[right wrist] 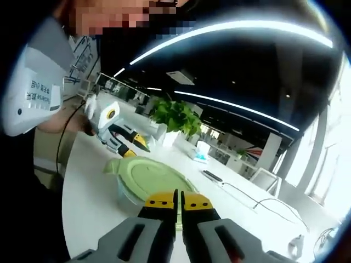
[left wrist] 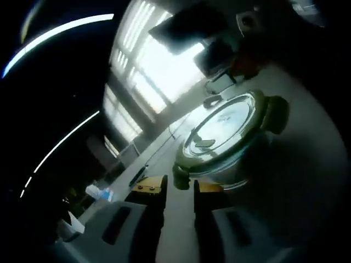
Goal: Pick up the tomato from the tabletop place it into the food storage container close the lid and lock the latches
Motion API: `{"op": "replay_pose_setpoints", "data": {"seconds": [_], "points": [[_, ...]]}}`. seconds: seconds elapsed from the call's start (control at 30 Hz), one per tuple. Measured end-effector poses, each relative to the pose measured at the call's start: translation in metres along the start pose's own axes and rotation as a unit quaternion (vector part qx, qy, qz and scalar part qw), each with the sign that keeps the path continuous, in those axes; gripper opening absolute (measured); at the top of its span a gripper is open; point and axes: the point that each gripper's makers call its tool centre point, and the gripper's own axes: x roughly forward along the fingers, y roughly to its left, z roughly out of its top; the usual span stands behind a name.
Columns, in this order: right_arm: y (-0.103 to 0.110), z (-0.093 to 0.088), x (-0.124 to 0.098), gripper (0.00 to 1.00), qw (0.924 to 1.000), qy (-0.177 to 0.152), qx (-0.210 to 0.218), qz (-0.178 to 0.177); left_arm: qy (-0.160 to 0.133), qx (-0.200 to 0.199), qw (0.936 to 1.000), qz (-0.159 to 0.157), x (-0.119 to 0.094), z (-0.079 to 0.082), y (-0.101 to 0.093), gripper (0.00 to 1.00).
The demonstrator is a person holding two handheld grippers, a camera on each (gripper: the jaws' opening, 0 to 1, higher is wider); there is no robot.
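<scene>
Your left gripper (left wrist: 179, 193) points at the round food storage container (left wrist: 227, 137), which sits on the white tabletop (left wrist: 307, 181) just past the jaw tips. The jaws stand apart with a clear gap, and a green latch (left wrist: 181, 176) of the container lies right at that gap, between the yellow tips; contact is hard to judge. A second green latch (left wrist: 275, 113) sticks out on the far side.

In the right gripper view, your right gripper (right wrist: 179, 201) has its yellow-tipped jaws drawn nearly together, only a thin slit between them, and they press at the near rim of the container's pale green lid (right wrist: 148, 174). You cannot tell whether they pinch anything there. The left gripper (right wrist: 127, 143) shows beyond the container, by the latch tab on the far edge.

The lid is on the clear bowl and lies flat. The tomato cannot be made out through it. A potted plant (right wrist: 175, 118) stands farther back.
</scene>
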Motion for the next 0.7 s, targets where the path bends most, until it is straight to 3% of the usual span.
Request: {"op": "replay_pose_setpoints", "data": {"seconds": [0.13, 0.47, 0.7], "points": [[-0.0009, -0.0020, -0.0002, 0.00, 1.0000, 0.002, 0.002, -0.002, 0.004, 0.002, 1.0000, -0.003, 0.0015, -0.0040, -0.0017, 0.10], [-0.0004, -0.0027, 0.0025, 0.00, 1.0000, 0.001, 0.006, -0.004, 0.012, 0.051, 0.9986, -0.001, 0.0056, -0.0066, -0.0051, 0.02], [0.0061, -0.0051, 0.0050, 0.00, 0.9999, 0.003, 0.008, 0.007, 0.010, 0.045, 0.9990, 0.001, 0.0052, -0.0072, -0.0007, 0.00]]}}
